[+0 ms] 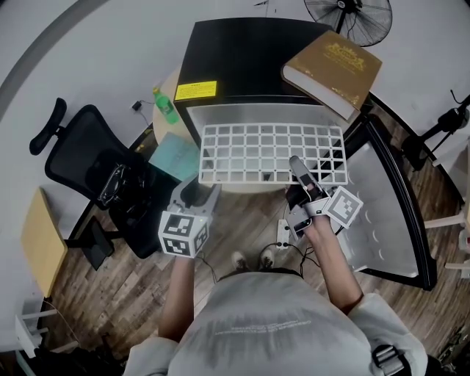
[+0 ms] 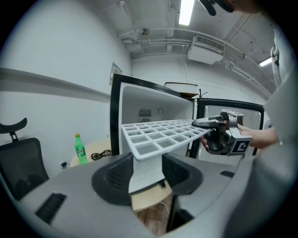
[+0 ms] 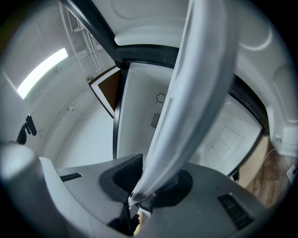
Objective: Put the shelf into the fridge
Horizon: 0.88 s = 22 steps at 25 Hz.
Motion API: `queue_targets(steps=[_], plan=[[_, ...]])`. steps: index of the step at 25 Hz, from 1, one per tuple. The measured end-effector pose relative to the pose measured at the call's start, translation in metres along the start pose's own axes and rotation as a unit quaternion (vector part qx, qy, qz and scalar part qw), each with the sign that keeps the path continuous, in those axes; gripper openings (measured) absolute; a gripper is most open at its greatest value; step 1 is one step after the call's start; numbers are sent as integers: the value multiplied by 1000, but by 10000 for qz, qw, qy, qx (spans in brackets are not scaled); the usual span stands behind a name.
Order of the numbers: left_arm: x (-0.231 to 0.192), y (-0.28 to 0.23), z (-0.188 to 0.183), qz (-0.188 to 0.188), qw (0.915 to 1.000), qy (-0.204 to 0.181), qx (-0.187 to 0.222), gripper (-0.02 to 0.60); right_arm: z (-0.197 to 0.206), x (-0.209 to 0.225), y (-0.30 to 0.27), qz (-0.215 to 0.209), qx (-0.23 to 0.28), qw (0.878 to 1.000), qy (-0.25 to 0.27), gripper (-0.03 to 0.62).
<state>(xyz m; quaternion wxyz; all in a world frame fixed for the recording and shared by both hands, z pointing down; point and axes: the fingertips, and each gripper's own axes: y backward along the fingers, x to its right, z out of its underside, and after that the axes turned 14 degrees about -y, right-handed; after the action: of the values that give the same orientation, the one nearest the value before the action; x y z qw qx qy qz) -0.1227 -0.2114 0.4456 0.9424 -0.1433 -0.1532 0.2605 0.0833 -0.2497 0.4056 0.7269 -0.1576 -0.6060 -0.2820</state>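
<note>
Wood-plank floor (image 1: 88,294), white walls, office corner. Black mini fridge (image 1: 242,59) with its door (image 1: 400,213) swung open to the right. Yellow label (image 1: 195,90) on the fridge top, print too small to read. Brown book (image 1: 334,67) lies on the top right corner, overhanging the edge; gold lettering on the cover, not legible. Green bottle (image 1: 166,105) stands upright on the round tabletop (image 1: 158,131) left of the fridge, label unreadable, with a teal sheet (image 1: 176,156) beside it. Black office chair (image 1: 95,176) further left, fan (image 1: 349,16) behind the fridge. Shelf (image 1: 268,153) is a white plastic grid of square cells with a solid rim. It is held roughly level at the fridge mouth, its far edge at the opening and its near edge towards the person. Right tongs (image 1: 299,170) are clamped on the near edge, right of centre; in the right gripper view the rim runs straight up out from between the jaws. Left tongs (image 1: 200,189) sit at the near left corner with the jaws wide apart; the corner sits over the gap and the pads don't press on it. Both marker cubes show black-and-white square codes.
</note>
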Motion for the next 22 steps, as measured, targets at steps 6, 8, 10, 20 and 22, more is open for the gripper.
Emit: queue_targets(steps=[6, 8, 10, 20, 22], plan=[[0, -1, 2, -1, 10000, -12, -38, 199, 0, 3, 0, 48, -54, 10000, 13, 58], [0, -1, 2, 10, 10000, -14, -35, 199, 0, 4, 1, 59, -30, 9999, -86, 58], [-1, -1, 0, 12, 10000, -1, -15, 199, 0, 4, 1, 31, -9, 9997, -222, 58], [-3, 0, -1, 10, 10000, -26, -85, 198, 2, 7, 0, -36, -43, 9989, -463, 58], [-3, -1, -1, 18, 10000, -31, -93, 198, 2, 7, 0, -41, -29, 9988, -491, 58]])
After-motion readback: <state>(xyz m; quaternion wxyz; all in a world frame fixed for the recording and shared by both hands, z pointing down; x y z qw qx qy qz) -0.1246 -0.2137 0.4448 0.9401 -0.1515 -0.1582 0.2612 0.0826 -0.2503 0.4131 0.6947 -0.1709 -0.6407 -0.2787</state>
